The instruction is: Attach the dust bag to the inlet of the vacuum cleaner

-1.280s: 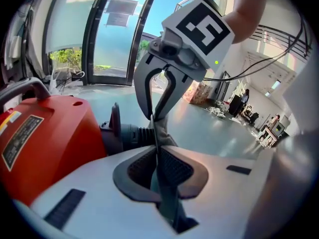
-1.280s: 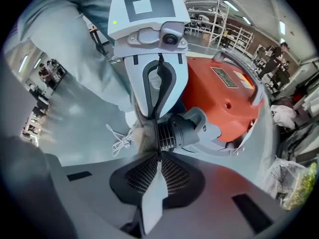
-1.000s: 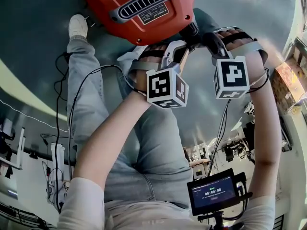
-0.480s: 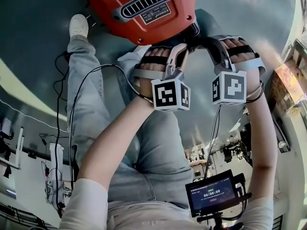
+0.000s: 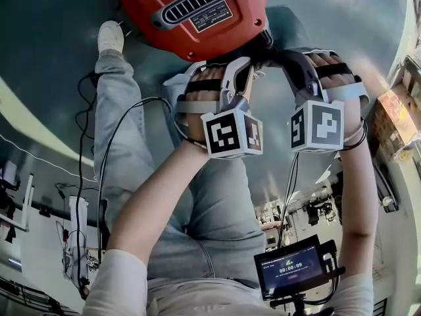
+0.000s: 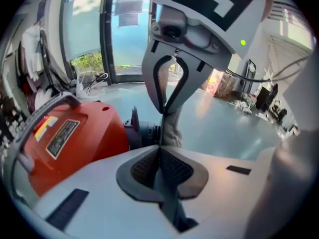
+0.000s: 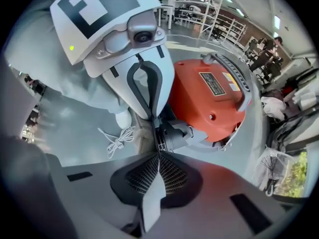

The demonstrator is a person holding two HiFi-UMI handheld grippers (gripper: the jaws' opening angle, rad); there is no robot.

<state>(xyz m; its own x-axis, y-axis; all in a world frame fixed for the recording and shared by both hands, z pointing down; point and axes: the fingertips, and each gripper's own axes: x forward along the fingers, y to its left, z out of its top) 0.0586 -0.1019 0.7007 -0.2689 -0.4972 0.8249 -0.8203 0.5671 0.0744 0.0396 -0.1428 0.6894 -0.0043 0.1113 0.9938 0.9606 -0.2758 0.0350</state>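
Bag (image 6: 172, 127) fabric is pinched by the left gripper (image 6: 160, 151) and right gripper (image 7: 159, 156), one each side, seemingly to spread its mouth over the inlet (image 7: 174, 133).

Your vacuum cleaner (image 5: 191, 18) is cut off by the head view's top edge, its label (image 5: 212, 17) too small to read; the inlet (image 7: 174, 134) sits mostly hidden there.
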